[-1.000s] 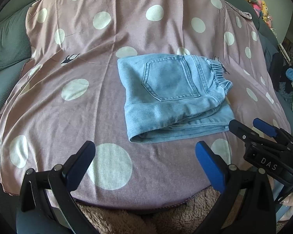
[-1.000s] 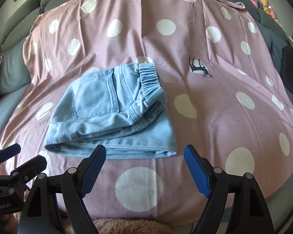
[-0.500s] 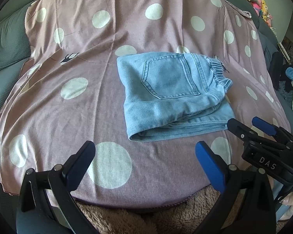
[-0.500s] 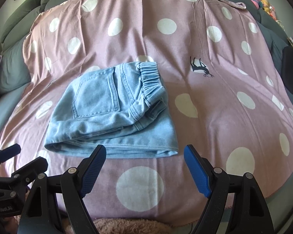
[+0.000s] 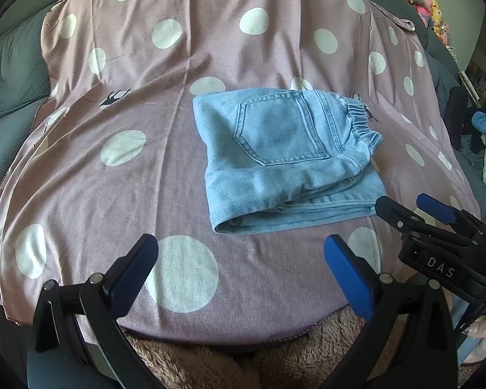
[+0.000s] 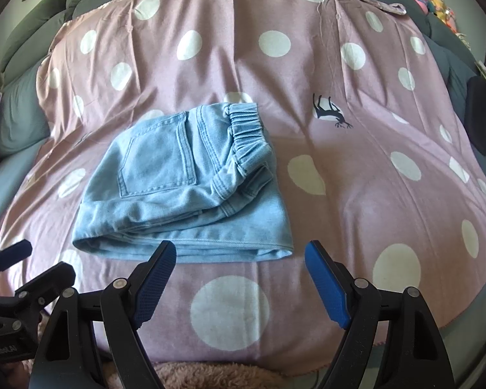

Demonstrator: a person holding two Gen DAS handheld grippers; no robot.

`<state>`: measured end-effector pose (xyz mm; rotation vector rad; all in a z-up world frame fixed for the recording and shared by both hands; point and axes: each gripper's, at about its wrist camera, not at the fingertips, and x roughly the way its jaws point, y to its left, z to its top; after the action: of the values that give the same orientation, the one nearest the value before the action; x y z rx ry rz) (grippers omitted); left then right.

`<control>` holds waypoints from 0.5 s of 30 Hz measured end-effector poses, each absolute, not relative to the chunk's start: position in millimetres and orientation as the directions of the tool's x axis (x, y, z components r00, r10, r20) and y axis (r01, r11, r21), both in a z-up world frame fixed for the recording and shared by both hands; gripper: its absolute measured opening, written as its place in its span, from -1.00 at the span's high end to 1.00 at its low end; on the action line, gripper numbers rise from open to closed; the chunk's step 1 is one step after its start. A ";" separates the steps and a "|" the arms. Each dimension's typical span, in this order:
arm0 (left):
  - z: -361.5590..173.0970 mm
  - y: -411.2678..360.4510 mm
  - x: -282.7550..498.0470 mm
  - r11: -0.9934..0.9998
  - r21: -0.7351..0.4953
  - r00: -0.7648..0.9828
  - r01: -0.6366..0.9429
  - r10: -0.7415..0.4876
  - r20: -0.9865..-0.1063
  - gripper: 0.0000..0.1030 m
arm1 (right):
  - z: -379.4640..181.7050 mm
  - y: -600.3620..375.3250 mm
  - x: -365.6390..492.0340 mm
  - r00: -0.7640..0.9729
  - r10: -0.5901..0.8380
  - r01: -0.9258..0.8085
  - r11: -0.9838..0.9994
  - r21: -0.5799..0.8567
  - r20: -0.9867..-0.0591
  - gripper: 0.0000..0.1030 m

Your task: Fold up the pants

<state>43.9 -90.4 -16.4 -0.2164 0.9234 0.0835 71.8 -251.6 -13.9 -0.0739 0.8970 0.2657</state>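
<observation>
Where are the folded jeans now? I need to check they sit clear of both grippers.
The folded jeans lie mid-sheet on the dotted pink sheet, just beyond both open grippers, left gripper and right gripper, touching neither.

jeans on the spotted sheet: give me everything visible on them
The light blue denim pants lie folded into a compact, roughly rectangular stack on the mauve sheet with white polka dots. A stitched back pocket faces up, and the gathered elastic waistband sits at the far right corner. Several layers show along the near edge, slightly uneven. The fabric looks soft and faded. Only the sheet touches them; neither tool does.
</observation>
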 end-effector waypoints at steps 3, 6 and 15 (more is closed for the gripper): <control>-16.2 -90.2 44.1 0.975 -0.151 0.602 -0.165 -0.022 -0.798 -0.99 | -13.7 -251.7 71.2 0.595 0.197 -0.258 0.965 0.047 -0.779 -0.58; -15.6 -90.1 44.1 0.974 -0.151 0.603 -0.166 -0.021 -0.797 -0.99 | -14.0 -251.7 71.3 0.594 0.198 -0.258 0.965 0.048 -0.780 -0.58; -12.1 -90.8 43.6 0.975 -0.150 0.610 -0.165 -0.018 -0.792 -0.99 | -13.7 -252.5 71.5 0.594 0.196 -0.255 0.966 0.049 -0.780 -0.58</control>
<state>43.6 -90.8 -12.1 -0.2169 0.9125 0.0856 71.5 -252.5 -13.7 -0.0707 0.8971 0.2623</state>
